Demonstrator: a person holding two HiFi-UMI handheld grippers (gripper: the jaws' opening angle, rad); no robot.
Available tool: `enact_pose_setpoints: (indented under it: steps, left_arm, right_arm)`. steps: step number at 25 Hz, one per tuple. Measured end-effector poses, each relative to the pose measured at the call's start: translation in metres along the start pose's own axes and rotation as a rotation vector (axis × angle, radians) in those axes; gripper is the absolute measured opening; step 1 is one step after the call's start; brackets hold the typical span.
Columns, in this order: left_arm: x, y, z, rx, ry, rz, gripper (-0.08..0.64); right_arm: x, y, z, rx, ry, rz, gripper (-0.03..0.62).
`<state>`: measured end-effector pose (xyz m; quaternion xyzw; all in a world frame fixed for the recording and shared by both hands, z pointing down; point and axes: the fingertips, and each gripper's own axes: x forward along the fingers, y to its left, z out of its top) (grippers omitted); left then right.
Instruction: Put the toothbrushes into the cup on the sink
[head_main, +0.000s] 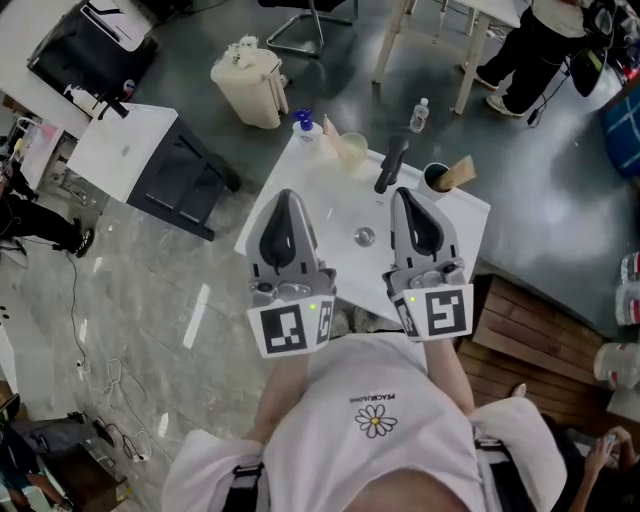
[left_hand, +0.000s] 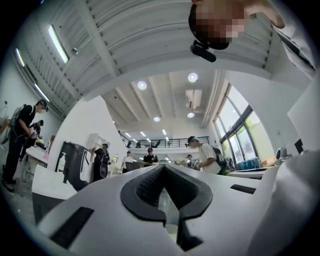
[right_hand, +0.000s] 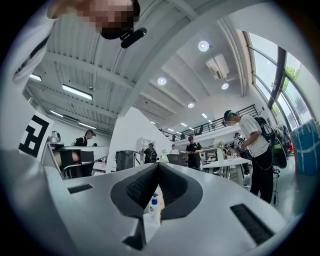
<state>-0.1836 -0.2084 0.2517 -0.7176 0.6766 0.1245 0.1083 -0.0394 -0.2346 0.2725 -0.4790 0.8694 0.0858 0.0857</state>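
My left gripper (head_main: 286, 200) and right gripper (head_main: 407, 197) are both clenched, empty, over the white sink (head_main: 318, 205). Cup (head_main: 436, 178) at far corner. Grey floor (head_main: 150, 300) around.

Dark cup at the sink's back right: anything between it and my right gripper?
Nothing visible. The right gripper, shut and empty, hovers near the dark cup; the black faucet stands left of that path.

No legible text; shirt print (head_main: 373, 397) unreadable
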Motion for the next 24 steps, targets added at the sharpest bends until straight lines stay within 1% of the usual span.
enact_pose_setpoints:
  steps: [3,9,17,24]
  left_arm:
    - [-0.0018,0.0022,-0.0052,0.002,0.015,0.005,0.015]
    - [-0.0009,-0.001,-0.0017,0.001,-0.003,0.005,0.015]
    - [-0.0008,0.0005,0.0034,-0.021,-0.004,0.003,0.015]
    - [-0.001,0.0049,-0.0035,-0.034,0.003,0.003,0.015]
  right_arm:
    - [-0.001,0.0035,-0.0014,-0.011,0.003,0.003,0.012]
    - [-0.0048,-0.0006,-0.0039,-0.011,0.008,-0.009,0.012]
    - [-0.0079,-0.0039,-0.0007,-0.021,0.019,-0.03,0.012]
    - [-0.0071,-0.0017,-0.0072,-0.024,0.028,-0.031,0.012]
